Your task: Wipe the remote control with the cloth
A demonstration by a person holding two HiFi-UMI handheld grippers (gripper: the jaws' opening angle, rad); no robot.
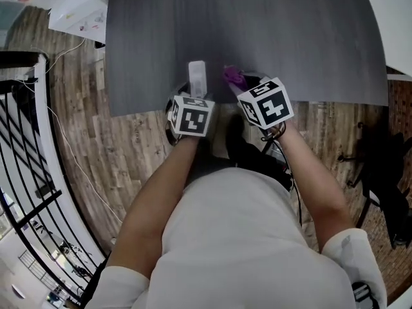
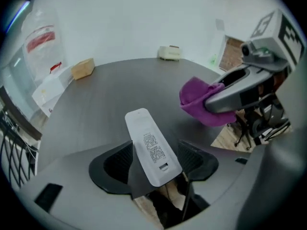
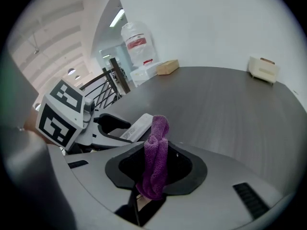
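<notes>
A white remote control (image 2: 151,147) lies back side up, its printed label showing, at the near edge of the grey table (image 1: 290,37). It shows as a pale bar (image 1: 197,76) in the head view. My left gripper (image 2: 153,159) stands open with one jaw on each side of the remote, and the pads do not seem to press on it. My right gripper (image 3: 156,169) is shut on a purple cloth (image 3: 156,162), which hangs bunched from the jaws. The cloth (image 2: 196,99) hovers just right of the remote, apart from it.
A small cardboard box (image 2: 83,68) and a white object (image 2: 169,52) sit at the table's far side. White bags (image 1: 80,8) lie past the far left corner. A black railing (image 1: 26,172) runs along the left, and a dark stand (image 1: 386,192) is on the wood floor at right.
</notes>
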